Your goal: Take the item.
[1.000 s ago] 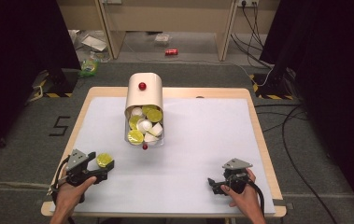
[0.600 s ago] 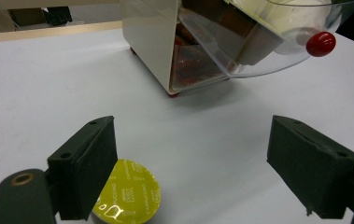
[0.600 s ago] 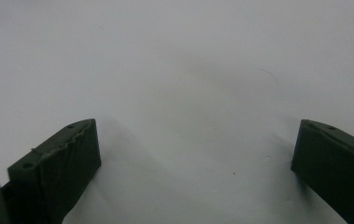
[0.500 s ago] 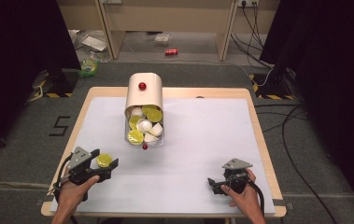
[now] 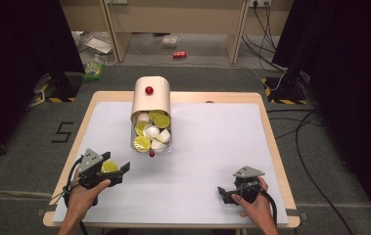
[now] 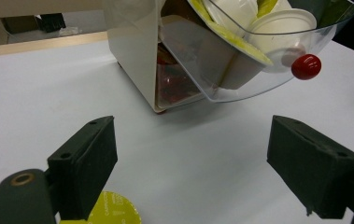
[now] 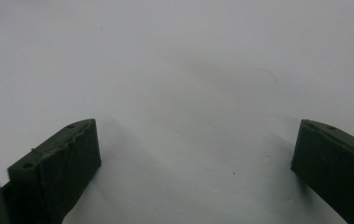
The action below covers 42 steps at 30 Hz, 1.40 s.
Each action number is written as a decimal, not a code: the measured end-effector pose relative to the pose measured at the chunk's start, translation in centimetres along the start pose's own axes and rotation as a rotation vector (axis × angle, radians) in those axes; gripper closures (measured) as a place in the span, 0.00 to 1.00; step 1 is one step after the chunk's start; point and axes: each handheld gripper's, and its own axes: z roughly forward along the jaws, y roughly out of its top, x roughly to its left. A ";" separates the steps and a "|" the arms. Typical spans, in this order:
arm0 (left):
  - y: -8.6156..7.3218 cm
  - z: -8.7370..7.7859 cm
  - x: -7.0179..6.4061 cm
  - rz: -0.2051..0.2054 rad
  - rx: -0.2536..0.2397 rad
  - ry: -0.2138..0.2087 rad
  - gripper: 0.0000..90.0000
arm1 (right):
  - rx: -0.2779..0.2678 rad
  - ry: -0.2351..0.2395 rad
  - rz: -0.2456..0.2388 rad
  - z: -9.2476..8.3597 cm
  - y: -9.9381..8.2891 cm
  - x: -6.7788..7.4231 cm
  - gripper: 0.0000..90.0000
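A round yellow-lidded capsule (image 5: 108, 166) lies flat on the white table at lower left of the high view. In the left gripper view its lid (image 6: 111, 211) sits at the bottom edge. The cream dispenser (image 5: 151, 98) stands upper centre, its clear drawer (image 5: 152, 133) tilted open, full of capsules.

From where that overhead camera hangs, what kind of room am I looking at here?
Probably a lab or test space set up for recording. A wooden table under a white sheet stands between black curtains, cables trail over grey carpet, and a person holds a left gripper and a right gripper.

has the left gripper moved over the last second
Yes. The left gripper has edged right along the table's front edge, toward the capsule dispenser.
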 end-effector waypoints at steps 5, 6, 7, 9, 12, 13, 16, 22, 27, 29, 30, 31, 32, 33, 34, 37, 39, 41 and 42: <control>0.4 0.5 -0.1 0.007 -0.003 -0.007 0.17 | -0.002 0.000 -0.005 0.0 0.0 0.0 0.02; 0.4 0.6 0.0 0.008 -0.004 -0.005 0.17 | -0.002 -0.001 -0.003 0.0 0.0 0.0 0.02; 0.4 0.6 0.0 0.008 -0.004 -0.005 0.17 | -0.002 -0.001 -0.006 0.0 0.0 0.0 0.02; 0.5 0.7 0.0 0.005 -0.008 -0.005 0.17 | -0.001 -0.001 -0.006 0.0 0.0 0.0 0.02; 0.8 0.9 0.0 0.005 -0.013 -0.005 0.17 | -0.001 0.000 -0.005 0.0 0.0 0.0 0.02; 0.8 0.9 0.0 0.005 -0.013 -0.005 0.17 | -0.001 0.000 -0.005 0.0 0.0 0.0 0.02; 1.0 1.0 -0.1 0.000 -0.017 -0.013 0.17 | -0.002 0.000 -0.005 0.0 0.0 0.0 0.02; 1.3 1.3 -0.3 0.003 -0.020 -0.016 0.17 | -0.002 0.000 -0.005 0.0 0.0 0.0 0.02; 1.6 1.6 -0.3 0.008 -0.019 -0.012 0.17 | -0.001 0.000 -0.002 0.0 0.0 0.0 0.02; 1.7 1.7 -0.3 0.009 -0.020 -0.010 0.17 | -0.002 0.000 -0.005 0.0 0.0 0.0 0.02; 1.7 1.8 -0.3 0.011 -0.018 -0.010 0.17 | -0.002 0.000 -0.005 0.0 0.0 0.0 0.02; 1.7 1.9 -0.3 0.008 -0.020 -0.009 0.17 | -0.002 0.000 -0.005 0.0 0.0 0.0 0.02; 1.8 1.9 -0.3 0.003 -0.020 -0.010 0.17 | -0.002 0.000 -0.005 0.0 0.0 0.0 0.02; 1.8 2.0 -0.2 0.000 -0.021 -0.008 0.17 | 0.000 0.000 -0.002 0.0 0.0 0.0 0.02; 1.8 2.1 -0.2 -0.003 -0.024 -0.007 0.17 | 0.000 0.000 -0.001 0.0 0.0 0.0 0.02; 1.9 2.3 -0.2 -0.003 -0.024 -0.004 0.17 | -0.001 -0.001 -0.006 0.0 0.0 0.0 0.02; 2.0 2.5 -0.2 -0.006 -0.028 0.009 0.18 | -0.002 -0.001 -0.005 0.0 0.0 0.0 0.02; 2.0 2.6 -0.1 -0.011 -0.027 0.012 0.18 | -0.001 -0.001 -0.003 0.0 0.0 0.0 0.02; 2.0 2.7 -0.1 -0.013 -0.025 0.011 0.17 | -0.001 -0.001 -0.003 0.0 0.0 0.0 0.02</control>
